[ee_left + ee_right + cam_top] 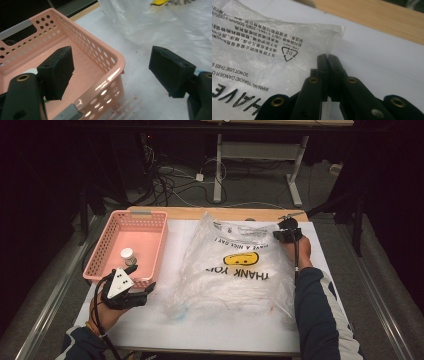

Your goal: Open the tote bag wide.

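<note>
- Plastic bag [235, 265], clear and crumpled, flat on white table cover [210, 325], printed with yellow smiley face [240, 258] and "THANK YOU" upside down in high view.
- Right gripper [286, 235] at far right corner of bag, jaws pressed together on thin edge of film; in right gripper view [328, 58], pinch sits just below the bag's corner, beside recycling triangle [289, 53] and small print.
- Left gripper [141, 279] low at near right corner of pink basket [102, 250], jaws wide apart, nothing between them; in left gripper view [110, 72], 1 jaw over basket's inside, the other over table cover, basket rim [117, 62] between.
- Small white-capped bottle [128, 255] upright inside basket, near front wall.
- Wooden table edge [230, 213] bare beyond cover, bag's far end close to it.
</note>
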